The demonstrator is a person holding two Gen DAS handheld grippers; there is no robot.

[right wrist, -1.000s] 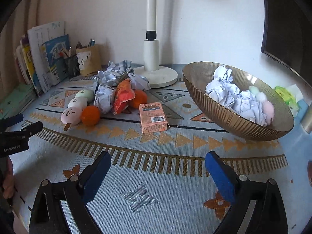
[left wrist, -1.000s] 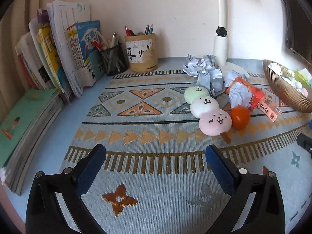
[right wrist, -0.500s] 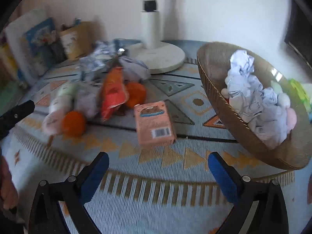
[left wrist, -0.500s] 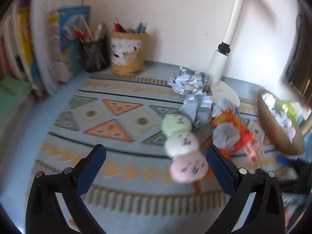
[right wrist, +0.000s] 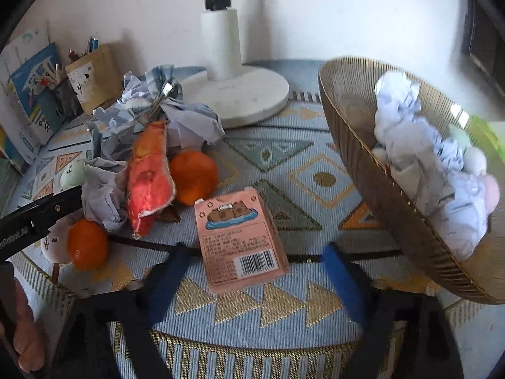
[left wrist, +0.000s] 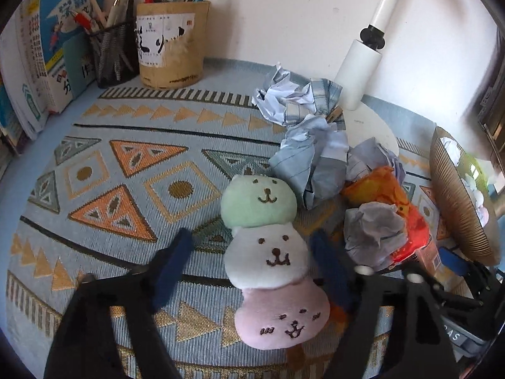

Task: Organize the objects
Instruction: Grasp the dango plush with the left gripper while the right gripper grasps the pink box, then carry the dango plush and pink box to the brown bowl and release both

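Patterned rug (left wrist: 132, 170) covers the desk; left tongs (left wrist: 252, 262) spread wide around the plush dango skewer (left wrist: 268, 259), right tongs (right wrist: 255, 268) gaping around the pink box (right wrist: 240, 240), nothing gripped.

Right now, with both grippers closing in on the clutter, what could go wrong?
The left gripper straddles only the white middle of the plush skewer, so the ends may sag or twist when lifted. An orange touches the plush and could roll off if nudged. The right gripper, open around the pink box, may slide the flat box along the mat instead of gripping it.
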